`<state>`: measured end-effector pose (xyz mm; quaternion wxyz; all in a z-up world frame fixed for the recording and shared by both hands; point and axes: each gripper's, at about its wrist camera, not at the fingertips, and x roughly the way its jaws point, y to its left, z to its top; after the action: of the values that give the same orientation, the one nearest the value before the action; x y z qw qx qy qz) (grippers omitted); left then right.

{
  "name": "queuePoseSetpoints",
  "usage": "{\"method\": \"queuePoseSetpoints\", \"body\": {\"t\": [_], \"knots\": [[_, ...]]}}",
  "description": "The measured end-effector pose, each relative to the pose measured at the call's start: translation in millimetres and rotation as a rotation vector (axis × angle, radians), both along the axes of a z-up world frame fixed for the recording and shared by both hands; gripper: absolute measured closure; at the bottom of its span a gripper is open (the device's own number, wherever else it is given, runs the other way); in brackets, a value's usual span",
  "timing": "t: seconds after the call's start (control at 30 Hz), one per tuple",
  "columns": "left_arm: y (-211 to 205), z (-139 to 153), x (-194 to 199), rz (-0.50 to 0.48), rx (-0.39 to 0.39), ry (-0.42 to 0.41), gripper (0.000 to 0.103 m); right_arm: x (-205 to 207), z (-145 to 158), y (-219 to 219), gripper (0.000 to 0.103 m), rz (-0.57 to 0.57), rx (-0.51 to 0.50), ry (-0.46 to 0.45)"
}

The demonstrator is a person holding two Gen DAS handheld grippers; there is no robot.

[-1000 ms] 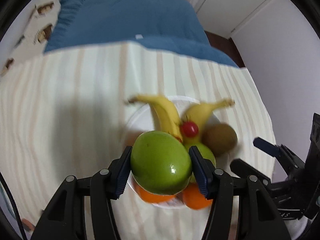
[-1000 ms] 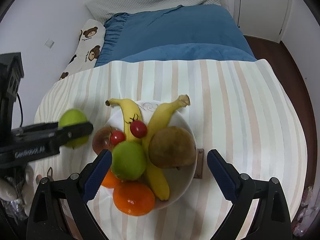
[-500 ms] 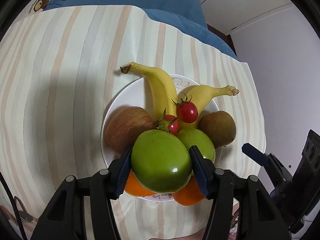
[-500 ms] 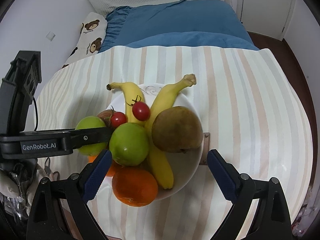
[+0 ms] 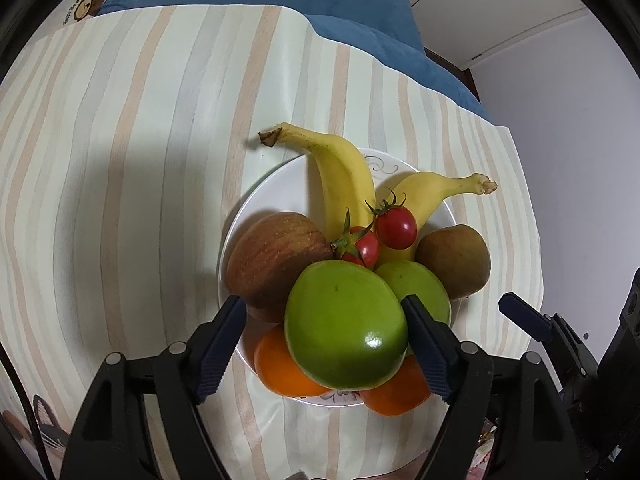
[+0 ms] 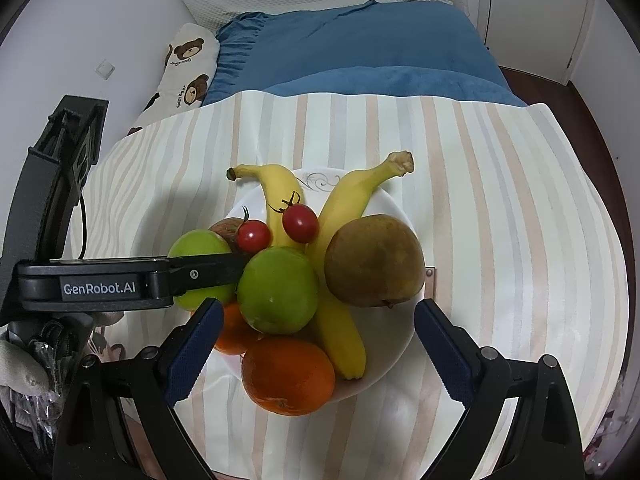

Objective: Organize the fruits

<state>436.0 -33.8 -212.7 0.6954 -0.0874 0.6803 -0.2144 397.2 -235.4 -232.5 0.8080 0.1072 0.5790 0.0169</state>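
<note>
Pretty much wrapped up, I'd say. The left gripper has just been spreading its jaws, and the round glossy green apple sits between them with a clear gap on one side, perched on the pile at the near edge of the white ceramic plate. The right gripper hangs wide apart, holding nothing. Further back: oranges, a second green apple, a brown pear, cherry tomatoes and two yellow bananas. No stray fruit shows on the striped cloth, so only backing off is left.
</note>
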Motion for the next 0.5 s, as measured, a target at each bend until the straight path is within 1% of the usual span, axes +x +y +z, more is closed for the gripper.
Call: {"method": "queuePoseSetpoints", "body": {"t": [0.37, 0.5], "knots": [[-7, 13, -7, -0.022, 0.057, -0.076, 0.025, -1, 0, 2, 0.005, 0.006, -0.006, -0.004], [-7, 21, -9, -0.016, 0.078, -0.112, 0.025, -2, 2, 4, 0.005, 0.006, -0.012, -0.008]]}}
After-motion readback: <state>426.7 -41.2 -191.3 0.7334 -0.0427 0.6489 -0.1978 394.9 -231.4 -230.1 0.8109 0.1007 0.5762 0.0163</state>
